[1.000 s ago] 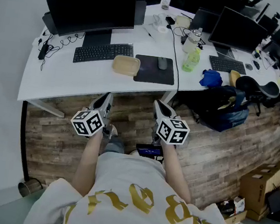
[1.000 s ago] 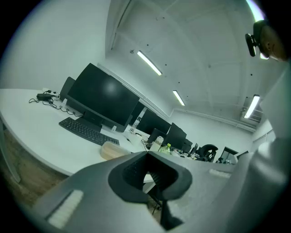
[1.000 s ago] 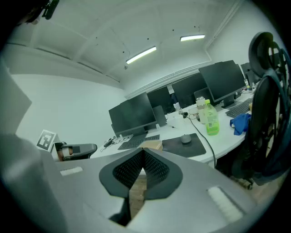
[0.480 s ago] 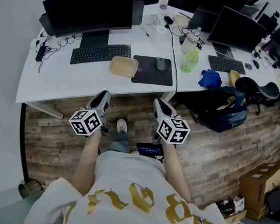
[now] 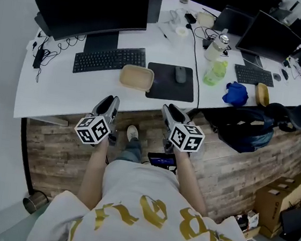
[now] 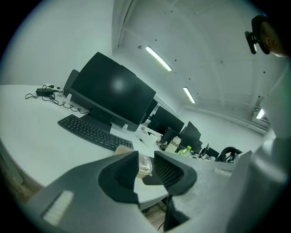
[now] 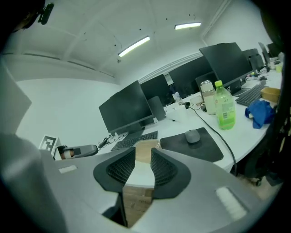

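Note:
My left gripper and right gripper hang side by side just short of the white desk's front edge, over the wooden floor. Both are open by a narrow gap and hold nothing. A beige lidded container lies on the desk straight ahead, between the two. It shows through the gap of the left gripper, as a tan box, and just above the right gripper as a tan box. My left gripper appears at the left of the right gripper view.
A black keyboard and monitor stand behind the container. A mouse sits on a dark pad. Further right are a green bottle, a blue cloth and a dark backpack on the floor.
Both grippers' jaws have gone from shut to slightly open. Both gripper views have closed in on the desk, and the container now lines up with the jaws.

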`<state>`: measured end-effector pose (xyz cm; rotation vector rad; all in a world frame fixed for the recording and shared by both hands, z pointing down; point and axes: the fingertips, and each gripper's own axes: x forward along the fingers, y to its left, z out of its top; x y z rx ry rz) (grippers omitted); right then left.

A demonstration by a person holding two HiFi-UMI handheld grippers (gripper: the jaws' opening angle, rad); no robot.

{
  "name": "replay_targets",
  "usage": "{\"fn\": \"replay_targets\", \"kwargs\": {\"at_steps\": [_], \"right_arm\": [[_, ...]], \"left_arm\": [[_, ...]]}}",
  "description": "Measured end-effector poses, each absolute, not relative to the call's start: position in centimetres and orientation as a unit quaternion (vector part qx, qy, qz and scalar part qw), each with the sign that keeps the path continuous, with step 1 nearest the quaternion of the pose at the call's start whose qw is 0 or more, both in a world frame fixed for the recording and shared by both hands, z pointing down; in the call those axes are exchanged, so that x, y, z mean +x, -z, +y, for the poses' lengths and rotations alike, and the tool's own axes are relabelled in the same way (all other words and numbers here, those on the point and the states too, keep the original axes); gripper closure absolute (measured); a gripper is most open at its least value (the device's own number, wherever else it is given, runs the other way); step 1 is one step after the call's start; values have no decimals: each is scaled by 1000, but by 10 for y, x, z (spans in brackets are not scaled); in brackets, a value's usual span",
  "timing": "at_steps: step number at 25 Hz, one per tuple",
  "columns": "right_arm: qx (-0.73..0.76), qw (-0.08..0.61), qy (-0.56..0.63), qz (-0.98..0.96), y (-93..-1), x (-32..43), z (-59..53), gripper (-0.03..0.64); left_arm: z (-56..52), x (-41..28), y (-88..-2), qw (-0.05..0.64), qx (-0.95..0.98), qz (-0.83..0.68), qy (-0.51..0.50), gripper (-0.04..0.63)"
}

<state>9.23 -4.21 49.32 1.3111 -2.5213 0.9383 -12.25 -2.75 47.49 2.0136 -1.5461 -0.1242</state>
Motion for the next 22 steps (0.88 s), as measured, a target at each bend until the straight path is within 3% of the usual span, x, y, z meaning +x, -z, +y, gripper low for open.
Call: {"fn": "replay_targets", "kwargs": {"at_steps": [9,22], "right_arm": [[426,116,-371,-817,-533,56,-119,472],[415,122,-449,-782,-585,27,-163,480]], "left_arm": [[-117,-158,-525,350,743,-570,5,505],[-174,-170,-582,403,743,-533,-37,505]]}}
